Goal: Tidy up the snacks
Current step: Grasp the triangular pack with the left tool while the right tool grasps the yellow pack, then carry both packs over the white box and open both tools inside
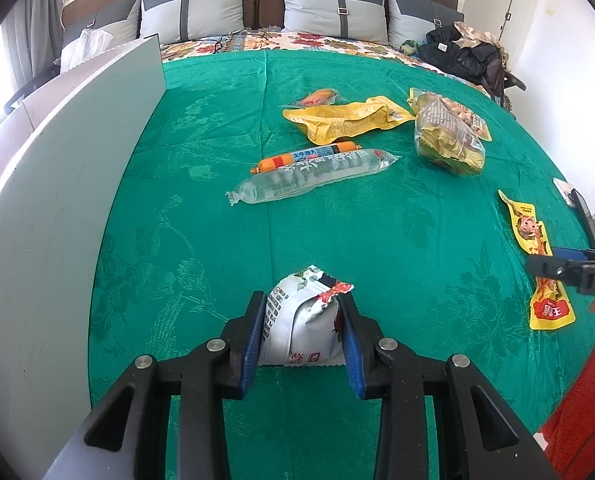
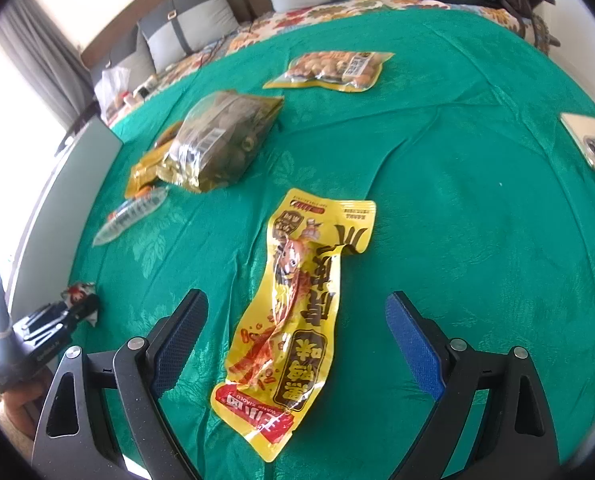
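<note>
Here our left gripper (image 1: 303, 320) is clamped on a silver-and-white snack packet (image 1: 301, 324), held just above the green bedspread (image 1: 201, 240). Our right gripper (image 2: 297, 344) stands wide, its fingers either side of the long yellow snack pouch (image 2: 293, 312) lying flat on the bed. We judge the pick-up step is in hand: next the right must close across the pouch's middle. Beyond lie an orange sausage stick (image 1: 307, 158), a clear tube pack (image 1: 313, 176) and a white board (image 1: 61, 184) at left.
</note>
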`<state>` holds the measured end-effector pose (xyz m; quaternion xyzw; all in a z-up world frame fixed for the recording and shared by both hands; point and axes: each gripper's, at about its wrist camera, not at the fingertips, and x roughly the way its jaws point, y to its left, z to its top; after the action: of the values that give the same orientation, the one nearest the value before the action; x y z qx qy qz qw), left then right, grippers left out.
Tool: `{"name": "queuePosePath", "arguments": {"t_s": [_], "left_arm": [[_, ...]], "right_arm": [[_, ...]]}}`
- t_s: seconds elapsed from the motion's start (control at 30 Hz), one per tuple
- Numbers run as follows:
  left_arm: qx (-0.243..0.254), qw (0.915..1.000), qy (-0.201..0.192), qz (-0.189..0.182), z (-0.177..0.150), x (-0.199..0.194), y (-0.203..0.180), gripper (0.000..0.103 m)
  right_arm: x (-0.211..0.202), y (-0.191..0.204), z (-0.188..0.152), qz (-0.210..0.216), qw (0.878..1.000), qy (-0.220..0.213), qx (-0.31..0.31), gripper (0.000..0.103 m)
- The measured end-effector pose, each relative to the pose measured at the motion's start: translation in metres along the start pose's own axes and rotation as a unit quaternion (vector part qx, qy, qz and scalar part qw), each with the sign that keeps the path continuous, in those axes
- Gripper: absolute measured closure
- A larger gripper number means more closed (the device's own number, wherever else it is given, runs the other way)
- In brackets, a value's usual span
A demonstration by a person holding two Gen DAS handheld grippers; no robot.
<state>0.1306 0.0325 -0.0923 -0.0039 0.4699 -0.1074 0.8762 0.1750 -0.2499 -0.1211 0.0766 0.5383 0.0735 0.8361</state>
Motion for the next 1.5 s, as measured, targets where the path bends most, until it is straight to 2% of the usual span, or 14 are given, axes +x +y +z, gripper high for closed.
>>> {"name": "queuePosePath", "arguments": {"t_s": [0.03,0.1,0.17,0.2,0.33,0.47,0.57,0.63,0.77,0.9,1.03,1.17,1.33,1.5], "left_arm": [[-0.004,1.0000,-0.002,-0.007,0.000,-0.005,0.000,0.068],[-0.010,0.9997,-0.009,-0.018,-0.001,-0.018,0.000,0.068],[-0.016,0.9993,-0.018,-0.029,-0.001,-0.032,0.001,0.068],[-0.018,0.9990,-0.022,-0.035,-0.001,-0.040,0.002,0.068],[-0.015,0.9977,-0.039,-0.054,-0.002,-0.069,0.001,0.068],[-0.020,0.9955,-0.057,-0.073,-0.004,-0.094,0.003,0.068],[-0.029,0.9937,-0.068,-0.084,-0.004,-0.110,0.008,0.068],[-0.038,0.9926,-0.074,-0.088,-0.004,-0.122,0.015,0.068],[-0.066,0.9891,-0.093,-0.092,-0.009,-0.146,0.039,0.068],[-0.108,0.9832,-0.118,-0.087,-0.015,-0.174,0.075,0.068],[-0.147,0.9766,-0.148,-0.052,-0.017,-0.204,0.127,0.068],[-0.192,0.9676,-0.163,-0.009,-0.020,-0.222,0.190,0.068],[-0.230,0.9607,-0.151,0.035,-0.024,-0.222,0.253,0.068],[-0.244,0.9583,-0.132,0.068,-0.032,-0.214,0.284,0.068]], "right_arm": [[0.006,0.013,0.000,-0.036,0.999,0.008,-0.024,0.011],[0.013,0.031,0.000,-0.064,0.997,0.009,-0.051,0.012],[0.012,0.039,-0.003,-0.080,0.995,-0.004,-0.064,0.025],[0.007,0.039,-0.004,-0.077,0.995,-0.013,-0.063,0.048],[-0.010,0.024,-0.011,-0.057,0.998,-0.013,-0.036,0.060],[-0.029,-0.009,-0.018,0.044,0.996,-0.037,0.068,0.061],[-0.039,-0.028,-0.023,0.168,0.973,-0.061,0.147,0.060],[-0.045,-0.031,-0.023,0.227,0.957,-0.074,0.167,0.060],[-0.062,-0.002,-0.022,0.257,0.953,-0.091,0.132,0.060],[-0.063,0.045,-0.018,0.251,0.962,-0.076,0.074,0.060],[-0.064,0.109,-0.014,0.264,0.963,-0.057,0.011,0.060],[-0.085,0.201,0.008,0.300,0.948,-0.065,-0.080,0.059],[-0.103,0.324,0.031,0.328,0.924,-0.070,-0.185,0.058],[-0.077,0.402,0.036,0.311,0.919,-0.061,-0.233,0.058]]}}
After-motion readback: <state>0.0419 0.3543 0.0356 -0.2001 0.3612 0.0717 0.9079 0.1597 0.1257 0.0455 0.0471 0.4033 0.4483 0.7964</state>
